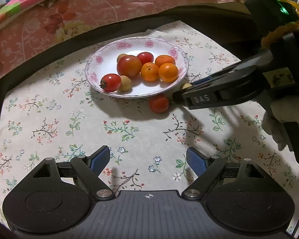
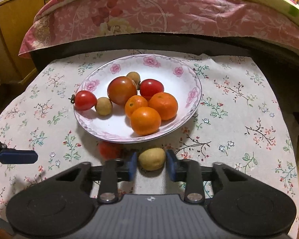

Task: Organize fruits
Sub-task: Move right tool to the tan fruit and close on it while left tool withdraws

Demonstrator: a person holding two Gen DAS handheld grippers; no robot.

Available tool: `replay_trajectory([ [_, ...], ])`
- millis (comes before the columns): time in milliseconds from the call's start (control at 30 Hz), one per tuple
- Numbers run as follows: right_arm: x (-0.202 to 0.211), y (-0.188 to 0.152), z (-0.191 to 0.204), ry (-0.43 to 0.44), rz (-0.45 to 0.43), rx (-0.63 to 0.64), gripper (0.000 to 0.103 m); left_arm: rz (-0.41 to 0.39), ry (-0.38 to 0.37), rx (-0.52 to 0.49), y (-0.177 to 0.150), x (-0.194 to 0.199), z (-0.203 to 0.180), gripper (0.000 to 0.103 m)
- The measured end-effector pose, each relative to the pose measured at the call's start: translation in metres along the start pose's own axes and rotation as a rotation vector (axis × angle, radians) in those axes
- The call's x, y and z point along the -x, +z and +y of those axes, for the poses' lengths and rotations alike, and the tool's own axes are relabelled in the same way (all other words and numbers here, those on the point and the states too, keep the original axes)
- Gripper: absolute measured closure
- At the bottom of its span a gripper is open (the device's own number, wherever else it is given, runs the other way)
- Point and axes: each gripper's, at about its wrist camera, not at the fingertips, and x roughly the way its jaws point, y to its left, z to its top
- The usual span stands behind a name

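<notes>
- Behind the work area hangs a pink floral bedspread (image 2: 159,18), draped over the edge of a dark bed frame; a yellow wooden cabinet (image 2: 12,39) stands at far left in the right wrist view.
- Floral tablecloth (image 1: 139,131), white with small sprigs, covers the surface on which everything rests.
- White plate (image 2: 117,133) with a pink-flower rim sits at the middle of the cloth.
- On the plate: one large tomato (image 2: 122,90) near the centre, three oranges (image 2: 145,120) bunched together on its right, two small red tomatoes (image 2: 85,100), one lying on the left rim and the other behind the oranges, and two tan longans (image 2: 103,106), one between the rim tomato and the large tomato, one at the back.
- Right gripper (image 2: 151,166) is low over the cloth just in front of the plate, its blue pads on either side of a loose longan (image 2: 151,159); a thin gap shows on each side, so the jaws are not clamped on it.
- Left gripper (image 1: 148,160) hovers over bare cloth, well back from the plate, jaws wide apart and holding nothing.
- Another loose tomato (image 1: 159,104) lies on the cloth against the plate's near edge, just left of the loose longan.
</notes>
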Motion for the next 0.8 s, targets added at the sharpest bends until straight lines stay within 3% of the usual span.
replay_trajectory([
  [300,0.014,-0.006,-0.011,0.017,0.007,-0.036,0.073,-0.033,-0.015,0.030,0.005,-0.009,-0.002,0.015],
  [567,0.027,-0.009,-0.035,0.014,0.005,-0.105,0.073,-0.098,0.019,0.088,0.022,-0.035,-0.013,0.017],
  [633,0.030,-0.009,-0.040,0.016,0.002,-0.121,0.073,-0.112,0.024,0.097,0.025,-0.040,-0.015,0.021],
  [767,0.034,-0.010,-0.045,0.025,0.002,-0.139,0.073,-0.117,0.052,0.094,0.031,-0.052,-0.023,0.043],
  [800,0.034,-0.010,-0.046,0.027,0.002,-0.141,0.073,-0.123,0.056,0.095,0.031,-0.054,-0.024,0.042],
])
